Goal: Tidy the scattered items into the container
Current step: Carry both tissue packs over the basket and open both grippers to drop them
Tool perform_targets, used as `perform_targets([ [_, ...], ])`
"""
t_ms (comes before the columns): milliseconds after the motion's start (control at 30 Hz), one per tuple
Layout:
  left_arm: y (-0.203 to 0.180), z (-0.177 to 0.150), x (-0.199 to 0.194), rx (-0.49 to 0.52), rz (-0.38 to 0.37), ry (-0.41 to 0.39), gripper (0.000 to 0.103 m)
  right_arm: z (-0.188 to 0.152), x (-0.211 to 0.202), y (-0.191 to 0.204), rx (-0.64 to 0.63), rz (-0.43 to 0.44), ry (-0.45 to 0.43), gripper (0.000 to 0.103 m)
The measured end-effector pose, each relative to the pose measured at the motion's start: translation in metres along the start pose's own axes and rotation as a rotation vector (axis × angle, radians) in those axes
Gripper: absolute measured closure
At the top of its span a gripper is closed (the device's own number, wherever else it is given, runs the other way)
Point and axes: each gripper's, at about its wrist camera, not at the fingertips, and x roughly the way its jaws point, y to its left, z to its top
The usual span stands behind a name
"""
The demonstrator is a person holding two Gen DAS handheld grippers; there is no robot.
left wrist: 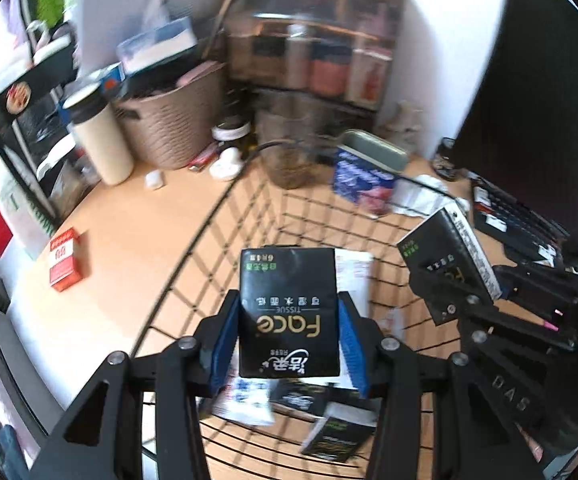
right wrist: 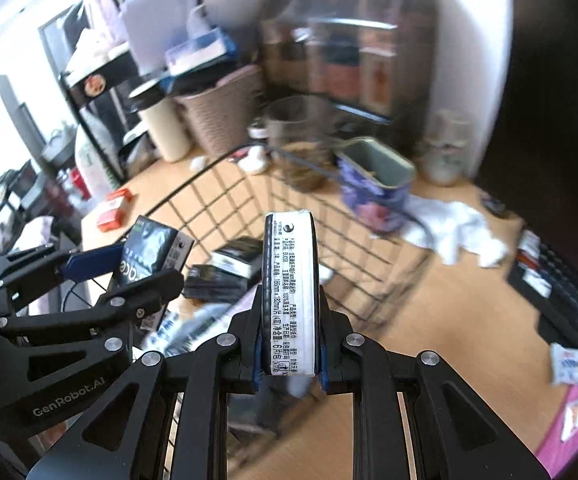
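**Two tissue packs carried over the wire basket**

Left wrist view: the left gripper (left wrist: 289,336) is clamped on a black tissue pack (left wrist: 288,312), its blue pads pressing the two long sides, broad face up. The pack looks light and soft, a film wrap that will dent and may slide, so a hold across the middle of the sides seems safest. It hangs above the wire basket (left wrist: 225,216), where more packs already lie on the floor of it. A red box (left wrist: 65,261) sits on the wooden bench (left wrist: 137,232) outside the basket's left rim.

Right wrist view: the right gripper (right wrist: 289,336) is closed on a second tissue pack (right wrist: 291,292), pinched across its thin dimension, white edge facing the camera, over the same basket. Beyond the far rim stand a blue floral tin (right wrist: 373,196) and crumpled white paper (right wrist: 461,232); the room behind is cluttered and blurred.
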Motion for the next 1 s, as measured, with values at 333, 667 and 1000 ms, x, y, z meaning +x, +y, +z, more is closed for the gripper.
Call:
perform_targets([
  [333, 0.025, -0.008, 0.023, -0.033, -0.018, 0.027, 0.051, -0.011, 0.025, 0.003, -0.009, -0.002, 0.030, 0.084],
  [667, 0.014, -0.011, 0.016, -0.005, -0.027, 0.019, 0.051, -0.014, 0.029, 0.004, -0.012, 0.001, 0.037, 0.084],
  [1000, 0.017, -0.011, 0.001, -0.032, -0.070, -0.033, 0.023, -0.013, 0.019, 0.004, -0.006, -0.014, -0.003, 0.062],
])
